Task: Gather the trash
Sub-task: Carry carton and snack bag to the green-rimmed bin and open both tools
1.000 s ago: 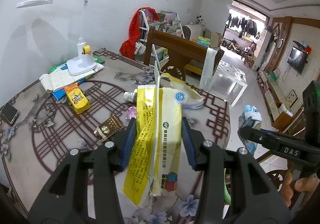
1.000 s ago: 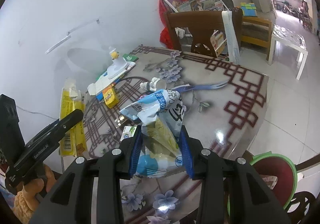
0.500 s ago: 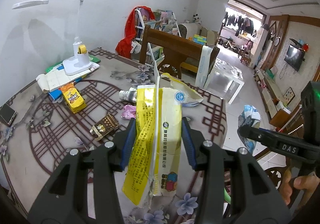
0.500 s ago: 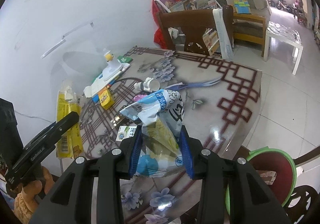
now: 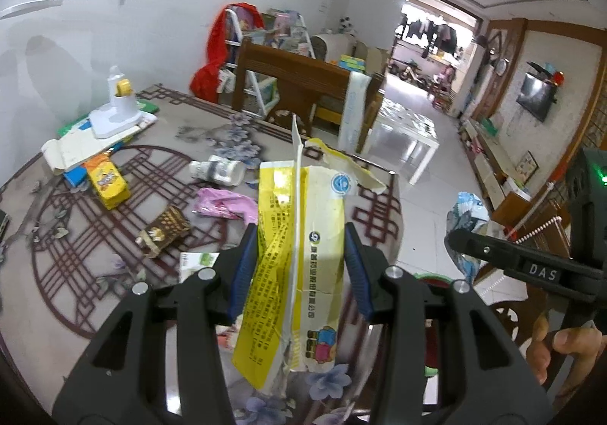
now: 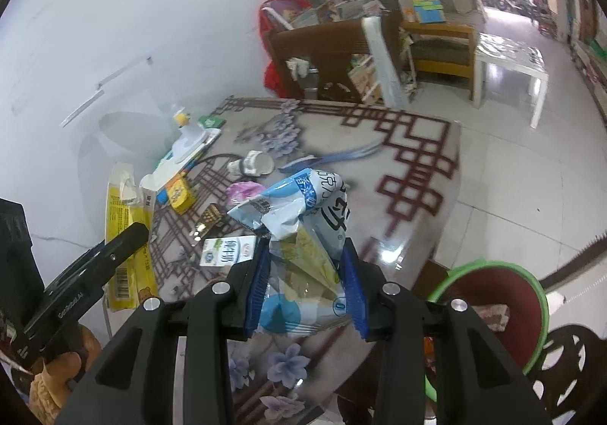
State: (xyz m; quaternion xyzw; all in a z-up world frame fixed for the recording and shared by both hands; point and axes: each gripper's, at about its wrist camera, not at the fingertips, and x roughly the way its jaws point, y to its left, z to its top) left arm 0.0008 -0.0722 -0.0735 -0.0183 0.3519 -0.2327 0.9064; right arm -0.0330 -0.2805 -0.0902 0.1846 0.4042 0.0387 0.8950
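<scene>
My left gripper (image 5: 299, 265) is shut on a yellow and white torn paper bag (image 5: 299, 235), held above the table's near edge. My right gripper (image 6: 307, 284) is shut on a blue and white crumpled snack bag (image 6: 303, 220), held over the table edge beside a green-rimmed red bin (image 6: 493, 296) at lower right. The yellow bag (image 6: 125, 235) also shows at the left of the right wrist view. The snack bag (image 5: 466, 220) shows at the right of the left wrist view. More trash lies on the table: a pink wrapper (image 5: 224, 205), a brown packet (image 5: 163, 231), a crushed white cup (image 5: 216, 170), a milk carton (image 6: 227, 252).
The patterned table (image 5: 76, 235) also carries a yellow box (image 5: 108, 184), papers and a white lamp base (image 5: 114, 114) at the far left. A wooden chair (image 5: 303, 83) stands behind the table. A white low table (image 5: 406, 140) stands on the tiled floor beyond.
Both grippers have pulled back and risen with their bags still held. The right view has swung so more of the bin shows at lower right.
</scene>
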